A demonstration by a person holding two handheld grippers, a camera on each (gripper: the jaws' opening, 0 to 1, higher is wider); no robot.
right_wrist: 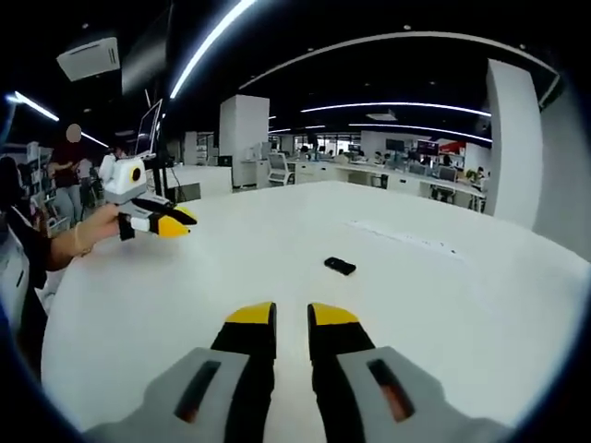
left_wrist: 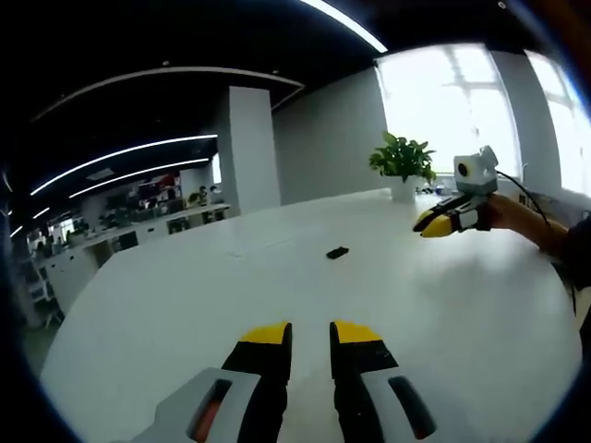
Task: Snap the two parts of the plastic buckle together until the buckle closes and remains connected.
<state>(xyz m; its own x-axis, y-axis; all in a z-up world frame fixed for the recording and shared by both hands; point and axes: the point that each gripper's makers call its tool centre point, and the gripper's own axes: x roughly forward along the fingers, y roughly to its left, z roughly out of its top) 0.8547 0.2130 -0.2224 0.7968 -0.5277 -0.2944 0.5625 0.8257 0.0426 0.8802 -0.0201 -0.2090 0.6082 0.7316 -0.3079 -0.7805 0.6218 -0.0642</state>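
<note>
A small black buckle piece (left_wrist: 337, 252) lies flat near the middle of the white table (left_wrist: 185, 305), too small to tell if it is one part or two. My left gripper (left_wrist: 310, 334) hovers low over the table's near side, well short of the buckle. Its yellow-tipped jaws stand a narrow gap apart with nothing between them. In the right gripper view the buckle (right_wrist: 340, 266) lies a little ahead and right of my right gripper (right_wrist: 292, 317), whose jaws are also slightly apart and empty. Each gripper appears in the other's view, held by a hand: the right one (left_wrist: 441, 221), the left one (right_wrist: 169, 222).
A potted plant (left_wrist: 403, 164) stands at the table's far edge by the bright window. A white pillar (left_wrist: 247, 148) and office desks (right_wrist: 397, 171) lie beyond the table. A strip of paper or tape (right_wrist: 402, 237) lies on the table past the buckle. A person (right_wrist: 66, 175) stands at the left.
</note>
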